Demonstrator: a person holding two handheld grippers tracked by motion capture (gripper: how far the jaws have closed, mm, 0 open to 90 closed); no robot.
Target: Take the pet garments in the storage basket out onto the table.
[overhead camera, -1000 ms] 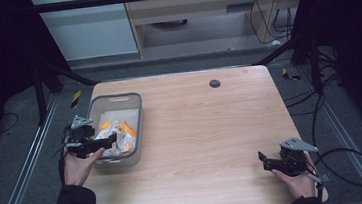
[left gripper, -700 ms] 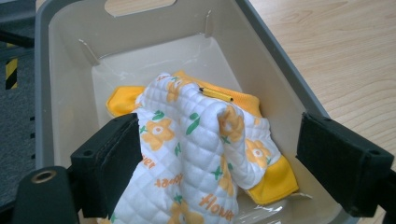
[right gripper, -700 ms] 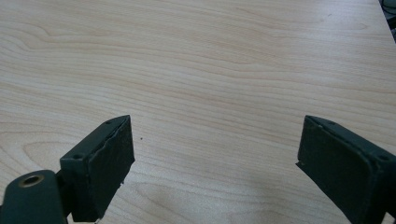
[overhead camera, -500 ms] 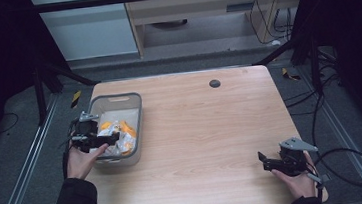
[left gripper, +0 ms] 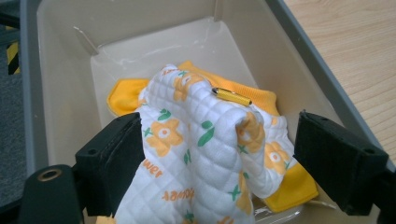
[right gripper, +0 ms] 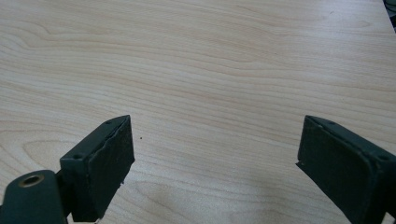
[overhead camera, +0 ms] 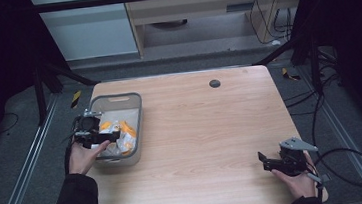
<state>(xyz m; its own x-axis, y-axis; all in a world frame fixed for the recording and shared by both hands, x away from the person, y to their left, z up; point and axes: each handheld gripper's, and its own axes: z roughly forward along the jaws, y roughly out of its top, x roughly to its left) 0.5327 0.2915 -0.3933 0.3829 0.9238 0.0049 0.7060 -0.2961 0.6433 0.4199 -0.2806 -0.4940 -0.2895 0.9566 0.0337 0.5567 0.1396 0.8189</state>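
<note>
Quilted white cloth [left gripper: 201, 154] with orange flowers sits bunched in the grey bin [overhead camera: 138, 117], between my left gripper's [overhead camera: 103, 135] wide-apart jaws. Since a second ago my left hand has moved up and inward over the bin; my right gripper [overhead camera: 270, 161] has stayed near the table's [overhead camera: 207, 129] front right corner, jaws spread, over bare pale wood. Dark floor and cables surround the table. The cloth's ridge runs away from me.
</note>
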